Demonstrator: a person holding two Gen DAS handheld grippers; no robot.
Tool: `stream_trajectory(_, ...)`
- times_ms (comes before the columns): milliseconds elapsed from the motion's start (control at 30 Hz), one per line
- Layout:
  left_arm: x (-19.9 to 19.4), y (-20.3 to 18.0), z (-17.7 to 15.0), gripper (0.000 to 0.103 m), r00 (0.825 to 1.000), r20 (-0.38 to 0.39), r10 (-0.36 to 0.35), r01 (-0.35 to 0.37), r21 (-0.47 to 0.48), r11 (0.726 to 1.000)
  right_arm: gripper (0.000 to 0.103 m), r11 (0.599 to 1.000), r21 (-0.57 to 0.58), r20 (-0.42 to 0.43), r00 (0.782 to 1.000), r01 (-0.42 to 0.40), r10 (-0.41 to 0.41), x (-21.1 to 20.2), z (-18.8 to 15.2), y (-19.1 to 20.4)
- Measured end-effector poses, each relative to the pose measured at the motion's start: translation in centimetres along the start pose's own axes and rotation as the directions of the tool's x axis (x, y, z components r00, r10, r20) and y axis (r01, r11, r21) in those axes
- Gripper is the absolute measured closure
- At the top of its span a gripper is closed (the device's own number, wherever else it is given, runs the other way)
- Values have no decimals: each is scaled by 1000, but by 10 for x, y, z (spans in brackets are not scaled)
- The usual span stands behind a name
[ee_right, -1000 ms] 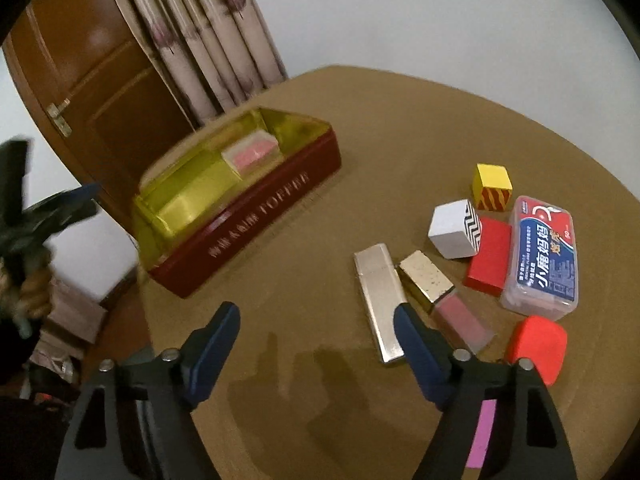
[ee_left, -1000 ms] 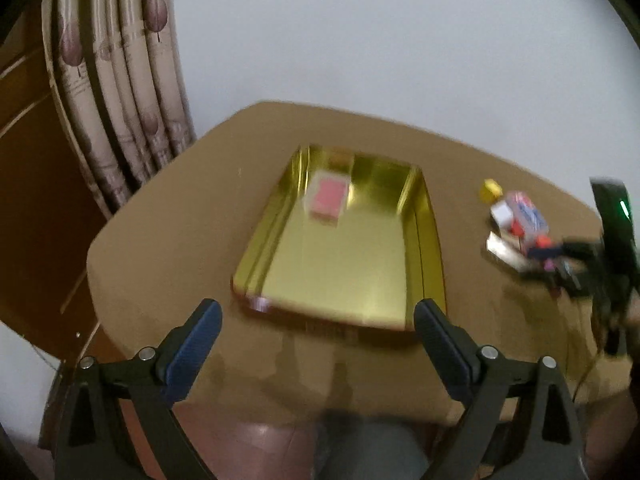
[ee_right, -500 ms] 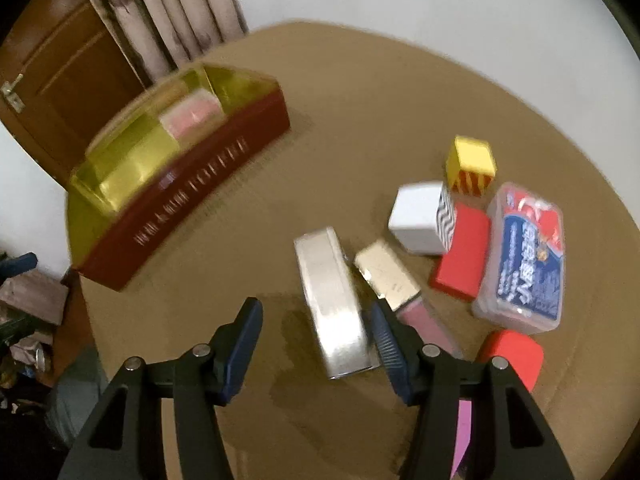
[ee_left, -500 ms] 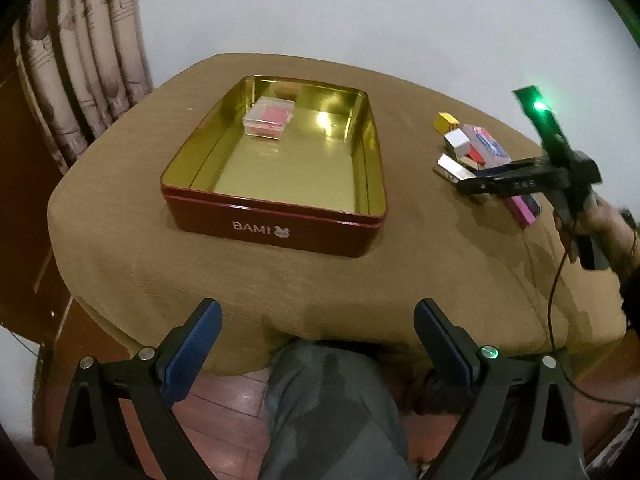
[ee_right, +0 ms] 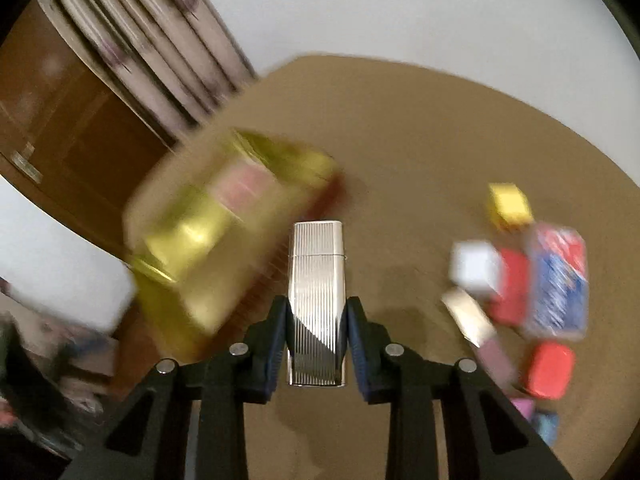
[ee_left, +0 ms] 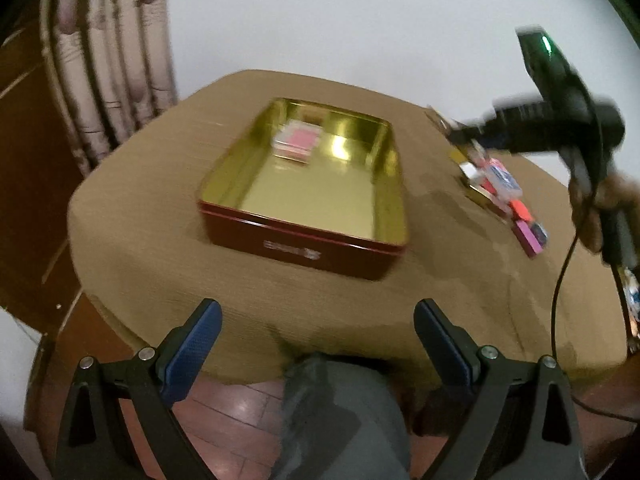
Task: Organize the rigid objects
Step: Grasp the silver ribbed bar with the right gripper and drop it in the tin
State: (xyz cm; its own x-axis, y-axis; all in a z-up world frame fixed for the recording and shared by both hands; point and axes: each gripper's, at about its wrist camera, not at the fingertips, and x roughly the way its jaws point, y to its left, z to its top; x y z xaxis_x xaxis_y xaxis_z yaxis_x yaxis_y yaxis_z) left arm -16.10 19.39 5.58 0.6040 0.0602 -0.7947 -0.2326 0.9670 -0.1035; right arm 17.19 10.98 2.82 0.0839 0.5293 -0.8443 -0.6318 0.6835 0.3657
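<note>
Nearest in the right wrist view, right gripper [ee_right: 316, 340], blue pads just closed onto the long sides of a ribbed silver metal case [ee_right: 317, 300], clamped snugly and held off the tan tablecloth [ee_right: 400, 160], its far end pointing toward the red tin with gold lining [ee_right: 224, 232]. To the right on the cloth, a blurred cluster: rounded red block [ee_right: 550, 368], flat red block [ee_right: 510, 288], white cube [ee_right: 474, 266], blue-and-red plastic box [ee_right: 560, 280], yellow cube [ee_right: 510, 202] farthest. In the left wrist view, left gripper [ee_left: 318, 344] with jaws spread wide, nothing between them, hanging over the near table edge above a grey trouser knee [ee_left: 340, 420]. Beyond, the open tin with a pink clear-cased packet [ee_left: 298, 142] lying at its far end. Behind, patterned curtain [ee_left: 112, 72] and white wall [ee_left: 340, 12].
</note>
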Motion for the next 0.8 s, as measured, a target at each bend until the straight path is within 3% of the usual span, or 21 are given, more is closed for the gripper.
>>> stream_trajectory(67,2,7,1,8,1000,-7,20,-20,-23,1000,74,999,35,-19,999,-38,38,19,25,27)
stream_trajectory(133,5,16,2,8,999,-28,17,-18,-61,998,74,998,49,-42,999,-25,27,42,41,45)
stream_trajectory(300,11,26,1,8,998,-56,19,-26,-113,993,74,988,118,-107,990,102,-90,105,60,62)
stream_trajectory(400,9,29,2,8,999,-44,-3,-3,-131,991,74,968,146,-130,974,203,-185,124,55,61)
stream_trajectory(467,7,32,3,8,999,-34,-1,-3,-124,992,74,956,183,-136,969,228,-205,127,49,50)
stream_trajectory(567,8,30,3,8,999,-38,-7,3,-116,993,74,942,231,-126,967,244,-220,130,45,45)
stream_trajectory(733,12,25,1,8,998,-55,1,-6,-104,995,73,939,316,-116,988,136,-104,134,42,36)
stream_trajectory(800,12,23,1,8,998,-60,8,-14,-96,995,71,942,295,-85,987,157,-137,126,43,37)
